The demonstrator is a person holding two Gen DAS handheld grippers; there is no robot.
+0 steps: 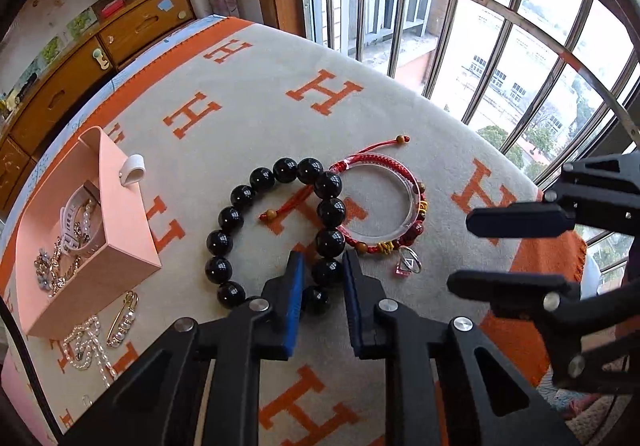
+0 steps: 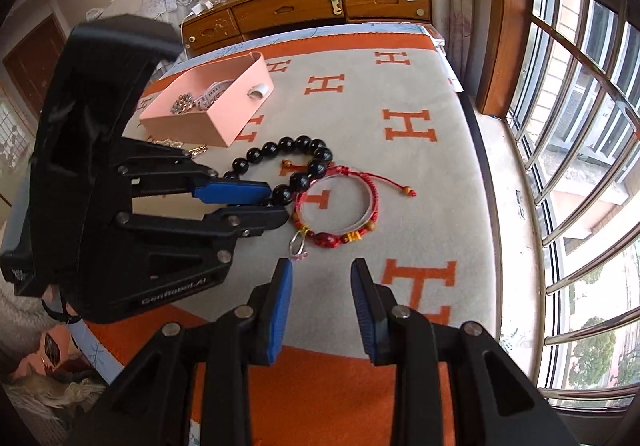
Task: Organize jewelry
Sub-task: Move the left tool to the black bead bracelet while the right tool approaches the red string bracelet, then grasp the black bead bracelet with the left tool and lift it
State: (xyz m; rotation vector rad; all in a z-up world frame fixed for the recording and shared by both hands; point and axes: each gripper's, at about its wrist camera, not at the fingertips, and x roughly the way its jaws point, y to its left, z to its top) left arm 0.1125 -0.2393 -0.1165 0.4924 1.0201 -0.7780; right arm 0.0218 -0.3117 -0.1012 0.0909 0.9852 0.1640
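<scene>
Beads of the black bracelet (image 1: pixel 276 234) lay in a loop on the H-patterned blanket (image 1: pixel 248 94), and the left gripper (image 1: pixel 322 274) straddled the loop's near side, its blue pads (image 1: pixel 294 302) on either side of a bead but with a gap showing, so it was released rather than clamped. Touching the loop's right side lay a red braided bracelet (image 1: pixel 380 202) around a clear bangle, with a small ring (image 1: pixel 410 264) beside it. The right gripper (image 2: pixel 320 286) hovered spread wide above the blanket, just short of that ring. The pink box (image 1: pixel 116 214) stood left, holding jewelry.
</scene>
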